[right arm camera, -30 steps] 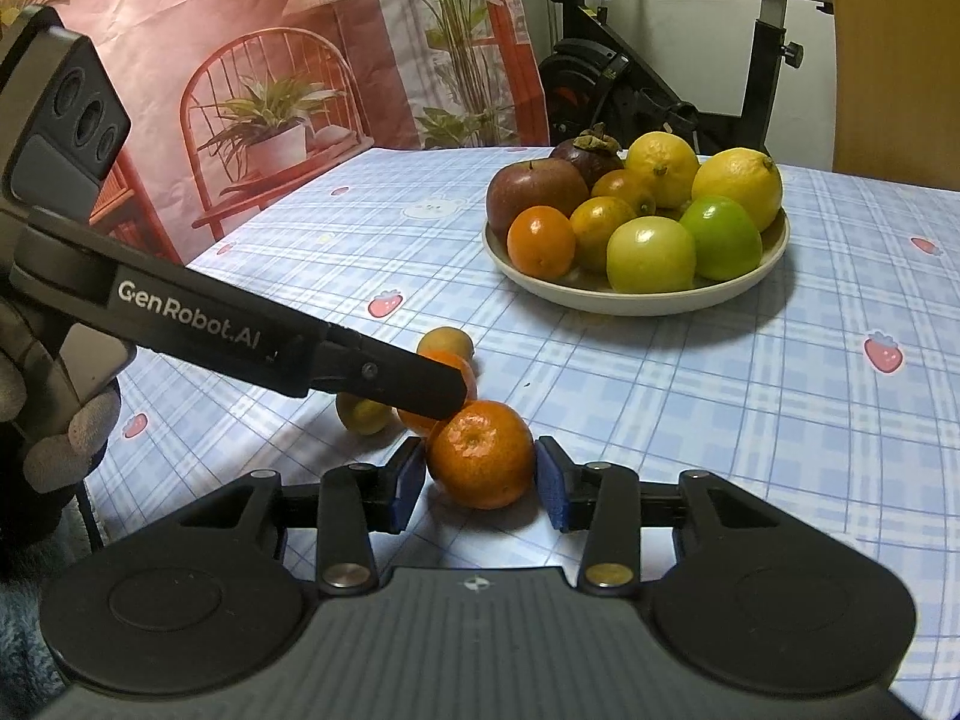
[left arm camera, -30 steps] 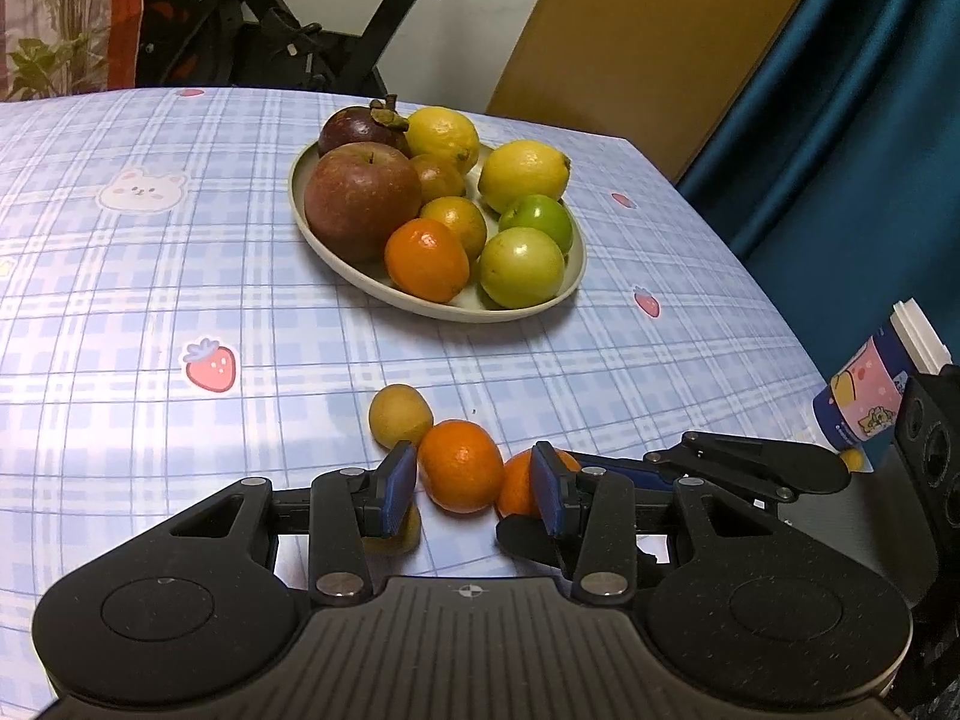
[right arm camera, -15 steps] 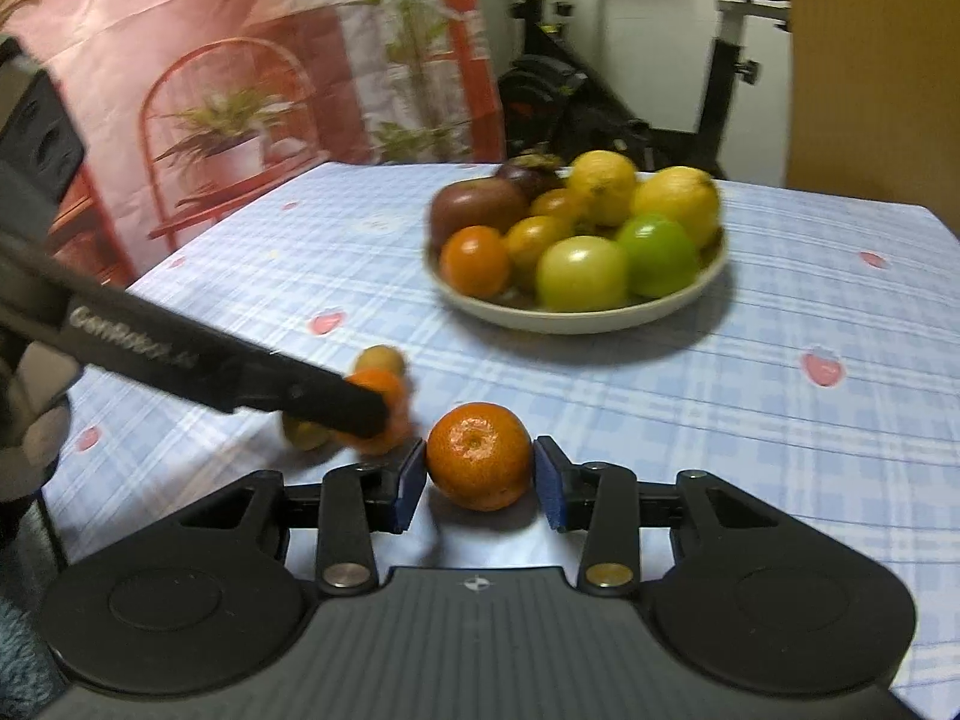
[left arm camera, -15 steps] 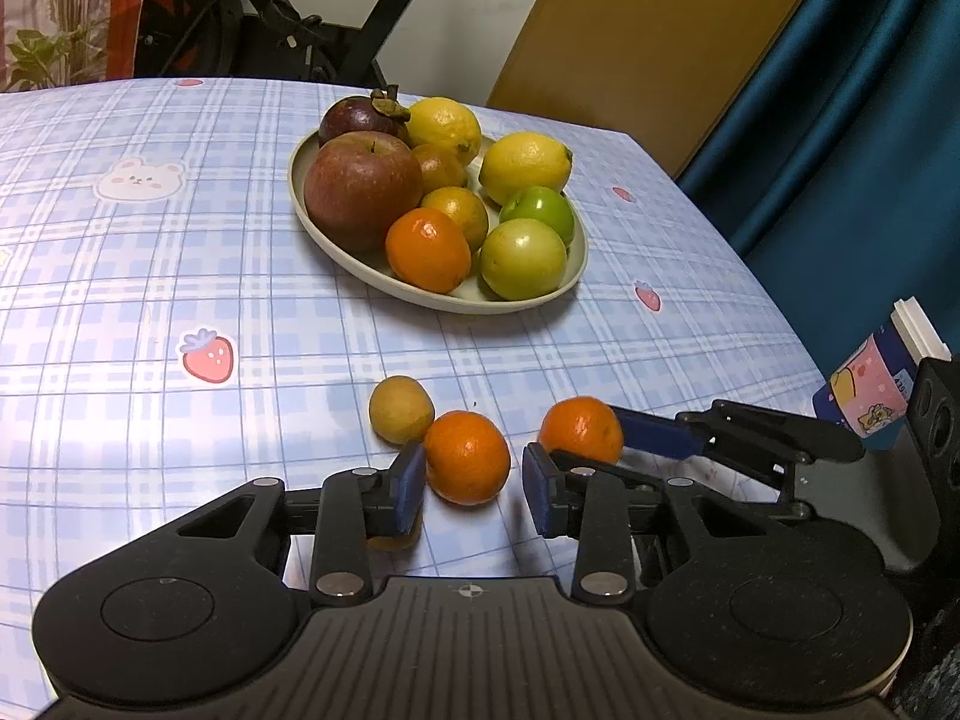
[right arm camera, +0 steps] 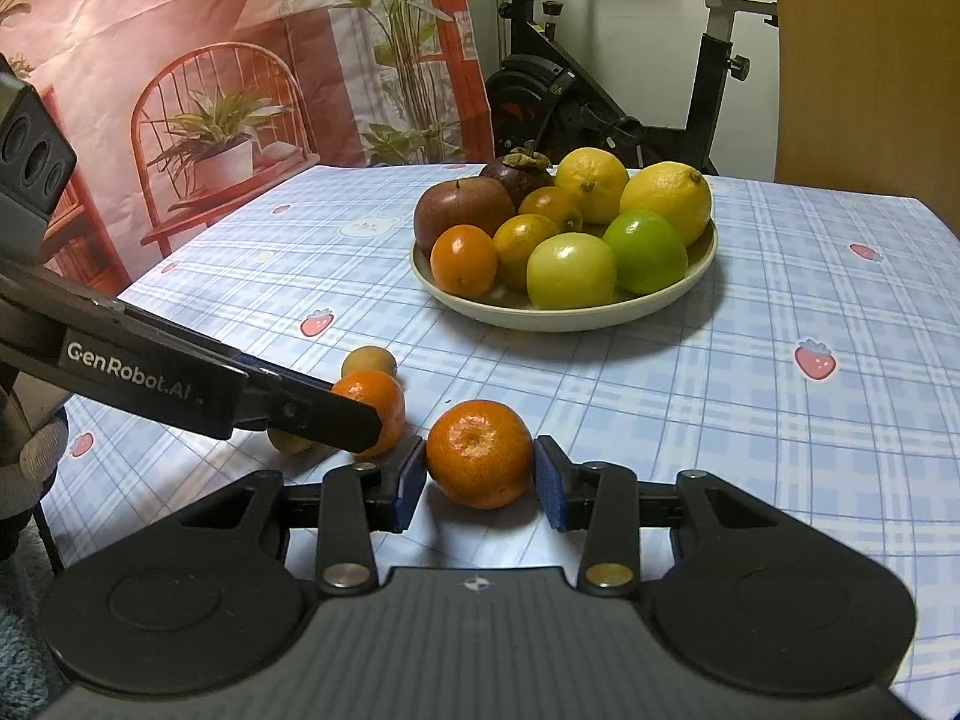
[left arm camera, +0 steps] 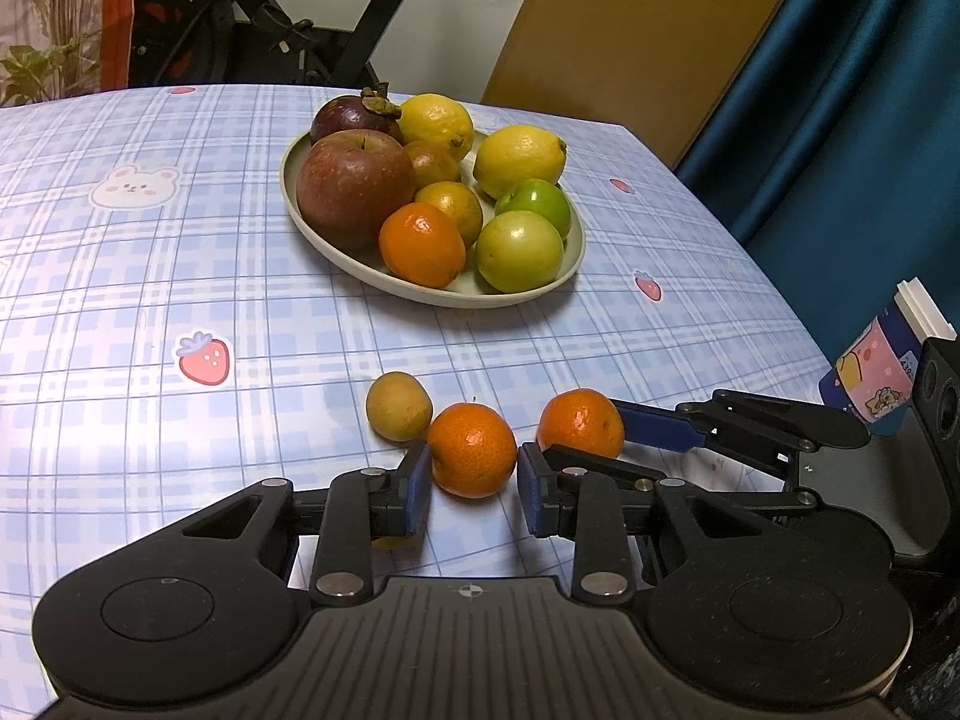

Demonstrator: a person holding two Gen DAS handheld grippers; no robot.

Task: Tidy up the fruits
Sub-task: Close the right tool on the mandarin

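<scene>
As the fingers of my left gripper (left arm camera: 471,480) finish closing, a mandarin (left arm camera: 472,450) sits pinched between the blue pads, both of which now appear to touch its peel. It lies on the table (left arm camera: 120,300) well short of the plate (left arm camera: 432,294), on the side nearest the camera. A second earlier the same pads stood wide of the fruit.

My right gripper (right arm camera: 480,474) is clenched on a second mandarin (right arm camera: 480,453), also on the near side of the plate. This fruit, which was crowded against the first a second ago, now sits clear of it, so the two grips no longer get in each other's way. I cannot tell whether it has left the cloth.

A small yellow-brown fruit (left arm camera: 399,405) sits loose between the first mandarin and the plate, just beside the mandarin. The plate already carries an apple, lemons, green fruit and oranges, piled close.

I judge both pickups as made, with the carry to the plate next. With little bare room on the plate, a mandarin set on the heap could roll off.
</scene>
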